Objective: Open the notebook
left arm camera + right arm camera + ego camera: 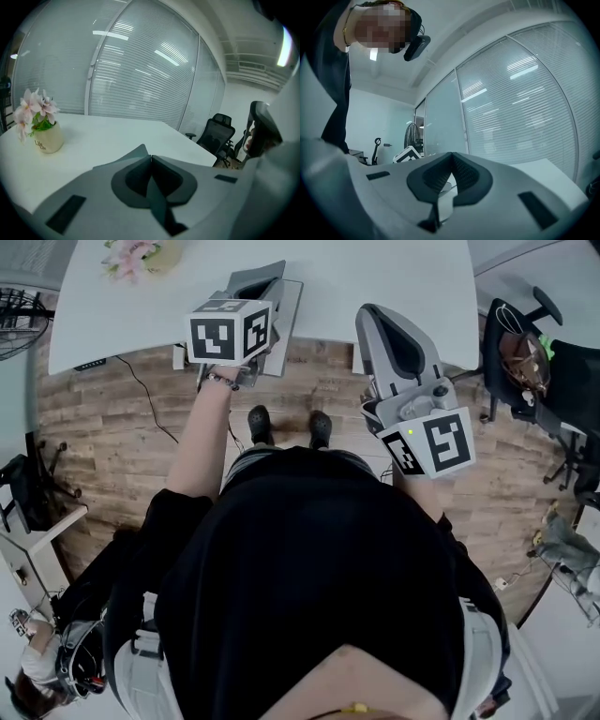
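Observation:
No notebook shows in any view. My left gripper (259, 281) is held over the near edge of the white table (375, 268), with its marker cube (230, 329) facing up. Seen from its own camera, the left gripper (151, 157) has its jaws pressed together with nothing between them, and bare tabletop (117, 136) lies beyond. My right gripper (371, 315) is at the table edge further right. In the right gripper view, the right gripper (452, 153) points about level at the glass wall, its tips touching and holding nothing. The left gripper's cube (407, 153) shows behind it.
A pot of pink flowers (136, 257) (46, 136) stands at the table's far left. Black office chairs (525, 352) (216, 133) are off to the right. A fan (19, 320) stands at the left. Blinds (140, 70) cover the glass wall behind the table. A cable (150, 409) crosses the wooden floor.

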